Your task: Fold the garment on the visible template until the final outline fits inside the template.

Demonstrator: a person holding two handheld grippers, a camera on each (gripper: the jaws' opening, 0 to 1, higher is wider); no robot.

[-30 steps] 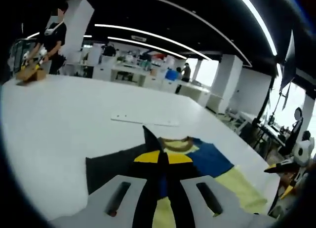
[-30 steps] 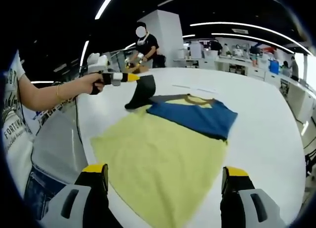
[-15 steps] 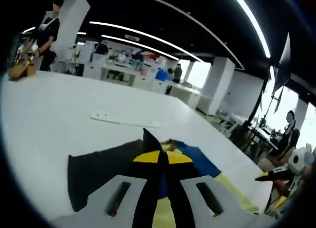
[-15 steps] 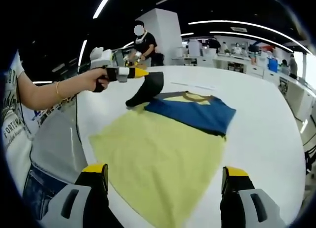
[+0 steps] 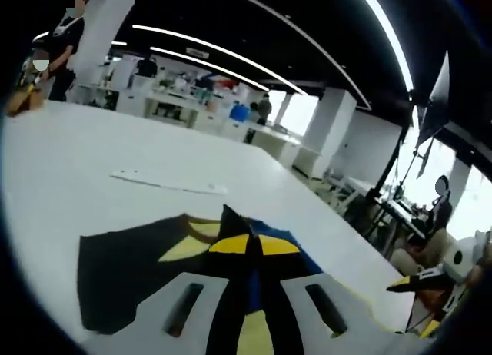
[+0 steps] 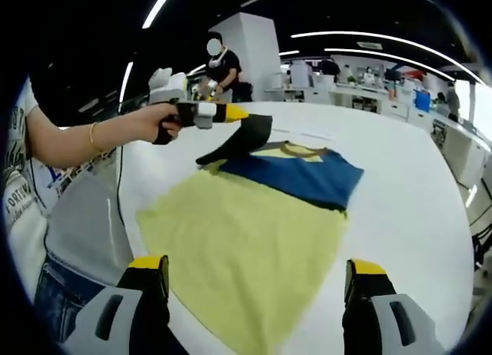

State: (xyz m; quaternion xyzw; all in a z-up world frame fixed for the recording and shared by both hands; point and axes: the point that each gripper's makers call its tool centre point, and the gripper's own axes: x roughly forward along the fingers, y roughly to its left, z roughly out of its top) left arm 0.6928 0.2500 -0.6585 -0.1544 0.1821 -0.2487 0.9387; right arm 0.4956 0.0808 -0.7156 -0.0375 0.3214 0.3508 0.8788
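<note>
Soft, light T-shirt (image 6: 254,217); best pinched at hems or sleeve edges. Left gripper (image 6: 234,114) clamped on black sleeve (image 6: 240,137), lifted toward 11 o'clock. Right gripper (image 6: 257,282) spread wide, holding nothing.

Left gripper (image 6: 244,114) clamped and raised; right gripper (image 6: 257,282) spread wide.

**Camera placement**

Left gripper view: low and close over the garment (image 5: 131,263), looking along closed jaws across the white worktop (image 5: 92,155) toward distant desks. Right gripper view: higher, farther back from the garment (image 6: 246,232), looking down over it between spread jaws, with the left gripper (image 6: 231,113) beyond the garment's far edge. Shared: the garment, its lifted black sleeve (image 6: 238,140), the worktop.
</note>
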